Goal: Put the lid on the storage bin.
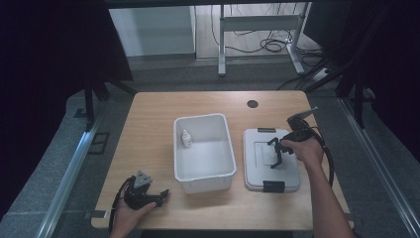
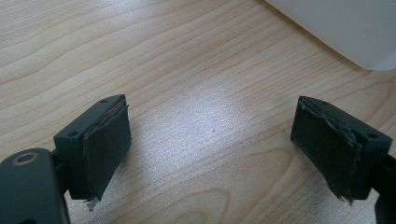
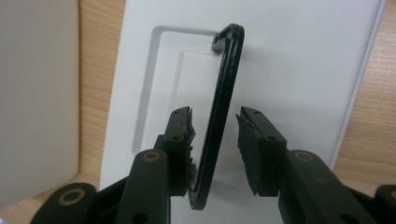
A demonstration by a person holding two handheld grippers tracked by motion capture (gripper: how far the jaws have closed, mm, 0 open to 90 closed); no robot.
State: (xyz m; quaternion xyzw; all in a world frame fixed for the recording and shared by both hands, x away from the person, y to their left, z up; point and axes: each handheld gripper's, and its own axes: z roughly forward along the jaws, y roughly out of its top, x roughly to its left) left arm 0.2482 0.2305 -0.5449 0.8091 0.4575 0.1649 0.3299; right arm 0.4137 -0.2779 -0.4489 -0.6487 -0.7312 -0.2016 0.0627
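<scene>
In the high view, a wooden table [image 1: 148, 144] is carrying a white open bin [image 1: 203, 152] near its middle, and a small white bottle [image 1: 186, 138] is standing upright inside the bin against its left wall. Just right of the bin, apart from it, a grey lid [image 1: 271, 159] is lying flat, with a black latch at its far edge and another at its near edge. The right gripper [image 1: 277, 155] is hanging over the middle of the lid, held by the person's right hand [image 1: 306, 150], its cable looping off to the right. The left gripper [image 1: 162, 194] is resting at the near left part of the table in the left hand [image 1: 130, 214], its fingers pointing right toward the bin's near left corner.

In the left gripper view, the two fingers [image 2: 103, 144] are standing wide apart and released, with bare wood grain between them. A corner of the white bin [image 2: 345, 28] is showing at the upper right, clear of the fingers.

In the right gripper view, the fingers [image 3: 180, 140] are straddling a thin black handle [image 3: 224, 93] that is standing up out of the recessed panel in the lid [image 3: 299, 60]. The handle is lying against the left finger, while a gap is showing between it and the right finger, so the fingers are parted and not clenched on it. The bin's wall [image 3: 37, 93] is showing at the left edge.
</scene>
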